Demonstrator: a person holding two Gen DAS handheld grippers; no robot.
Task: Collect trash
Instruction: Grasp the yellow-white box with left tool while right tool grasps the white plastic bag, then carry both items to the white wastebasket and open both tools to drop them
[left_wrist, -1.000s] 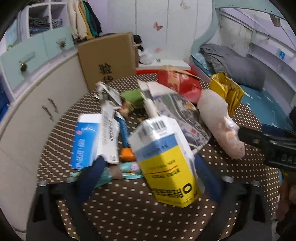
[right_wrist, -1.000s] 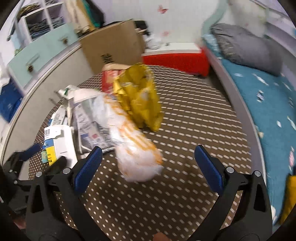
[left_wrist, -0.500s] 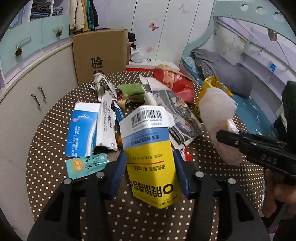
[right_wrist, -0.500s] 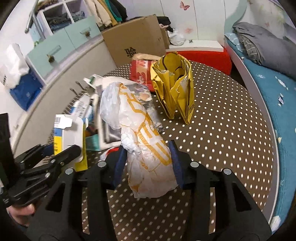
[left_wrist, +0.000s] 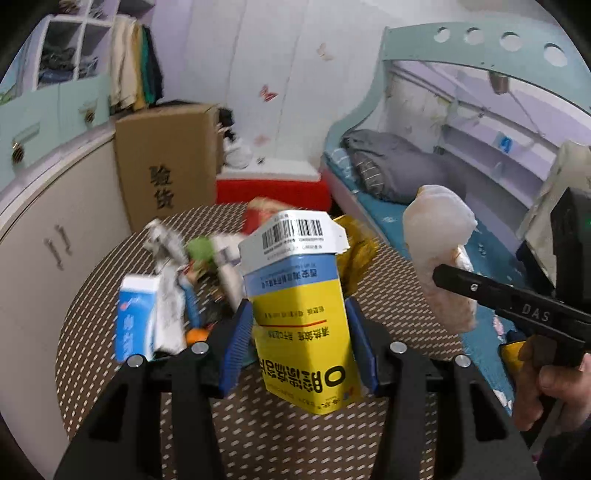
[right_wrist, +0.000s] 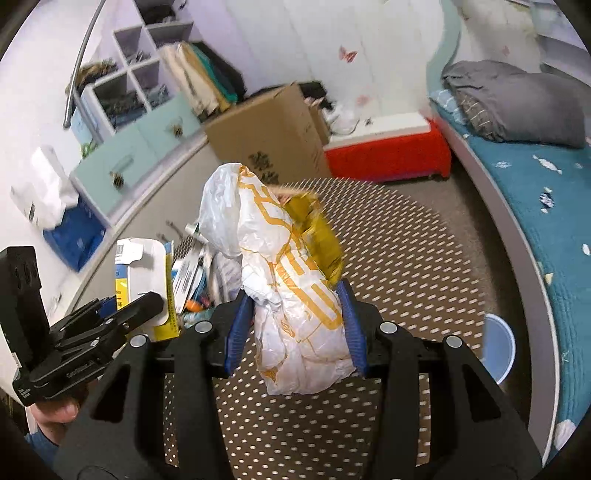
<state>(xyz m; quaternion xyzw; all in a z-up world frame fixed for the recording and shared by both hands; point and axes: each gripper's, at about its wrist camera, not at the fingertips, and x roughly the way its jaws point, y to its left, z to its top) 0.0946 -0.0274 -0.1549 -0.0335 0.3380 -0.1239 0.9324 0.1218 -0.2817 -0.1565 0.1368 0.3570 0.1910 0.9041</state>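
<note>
Trash: left tongs (left_wrist: 301, 334) clamp boxy yellow carton (left_wrist: 303, 317); right tongs (right_wrist: 293, 328) pinch crinkled plastic bag (right_wrist: 291, 291)

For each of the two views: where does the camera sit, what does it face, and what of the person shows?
Left wrist: on the left gripper, looking along its fingers at the yellow carton it clamps; the right hand shows.
Right wrist: on the right gripper, facing the white plastic bag it clamps; the left hand shows.
Shared: dotted table, cardboard box, both held items.
</note>
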